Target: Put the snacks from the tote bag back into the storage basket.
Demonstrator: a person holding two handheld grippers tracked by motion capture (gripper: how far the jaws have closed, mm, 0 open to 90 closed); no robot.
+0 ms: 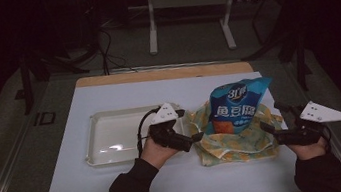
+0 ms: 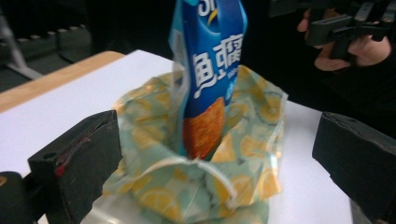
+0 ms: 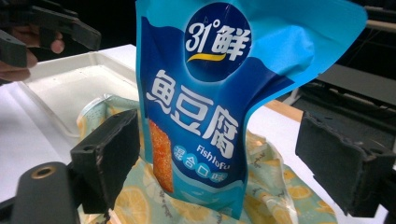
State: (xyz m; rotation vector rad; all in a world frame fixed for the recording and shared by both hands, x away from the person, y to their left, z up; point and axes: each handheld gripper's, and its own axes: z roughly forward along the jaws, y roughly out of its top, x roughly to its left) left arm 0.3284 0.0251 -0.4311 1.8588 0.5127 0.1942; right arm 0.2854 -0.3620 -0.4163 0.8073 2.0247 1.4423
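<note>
A blue snack pouch [image 1: 238, 102] stood upright w/ its lower end sunk in the open mouth of a lemon-print bag [image 1: 235, 142], on the white mat [image 1: 120, 184] covering the wooden table [image 1: 165, 72], right of centre. Pouch was glossy blue, lighter blue across the top, w/ a round dark badge reading "31°" plus a Chinese character, big white Chinese characters down the front, an orange food photo at lower left and small "Fish Tofu" lettering near the bottom; its top right corner flared out to a point. In the left gripper view the pouch [image 2: 210, 88] rose from the bag [image 2: 201, 186], whose translucent rim curled open toward the camera. Bag was pale green-yellow w/ lemon slices, crumpled and spread flat around the pouch base.

Left gripper [image 1: 195, 137] sat just left of the bag, jaws wide apart in its own view, nothing between them but the bag ahead; whether it touched the bag rim, can't tell. Right gripper [image 1: 269, 121] sat at the bag's right edge, jaws also wide apart, framing the pouch [image 3: 210, 116] w/o gripping it.

A white tray [image 1: 94, 137] lay left of the bag, just beyond the left hand [image 1: 158, 150]. Right hand [image 1: 309, 147] held its gripper near the mat's right edge.
</note>
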